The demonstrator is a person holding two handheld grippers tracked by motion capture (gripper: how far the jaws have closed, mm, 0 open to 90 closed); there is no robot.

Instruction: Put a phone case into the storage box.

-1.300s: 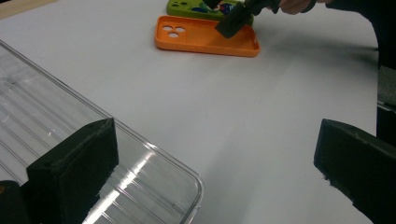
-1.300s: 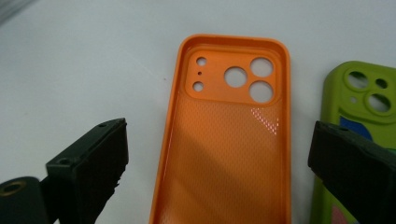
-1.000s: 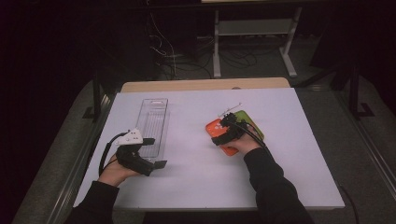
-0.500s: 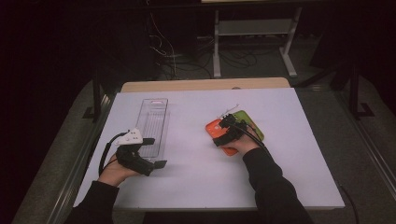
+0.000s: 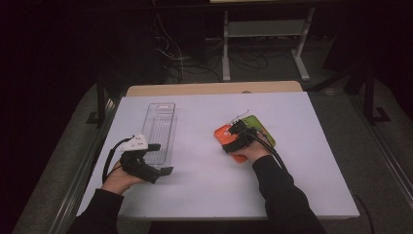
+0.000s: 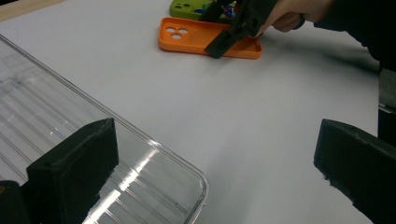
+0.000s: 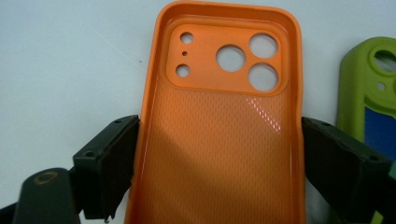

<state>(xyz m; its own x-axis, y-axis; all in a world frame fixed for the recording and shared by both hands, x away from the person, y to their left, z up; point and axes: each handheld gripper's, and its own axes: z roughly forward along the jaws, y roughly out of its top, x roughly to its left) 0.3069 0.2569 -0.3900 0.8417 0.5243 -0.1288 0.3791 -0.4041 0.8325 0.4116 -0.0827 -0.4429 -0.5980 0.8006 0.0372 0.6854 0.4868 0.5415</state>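
Forearms in dark sleeves come in from the near edge of the white table (image 5: 204,180). At the left, the left gripper (image 5: 163,170) rests low on the table at the near end of the long clear plastic tray (image 5: 159,127), which lies lengthwise from near to far; in the left gripper view its two black jaws stand wide apart with nothing between them, one over the tray's rounded near corner (image 6: 187,172), the other over bare table. Well apart to the right lies the orange silicone phone case (image 7: 219,140), open side up, camera cut-outs at its far end. The right gripper (image 7: 217,154) is set over its near part, one black jaw at each long side; the jaws have just been closing on the case, the left one touching the orange rim, while whether the right one already presses I cannot tell. Just beside the orange case, farther right, lies the lime-green phone case (image 7: 369,88) with a blue inside.
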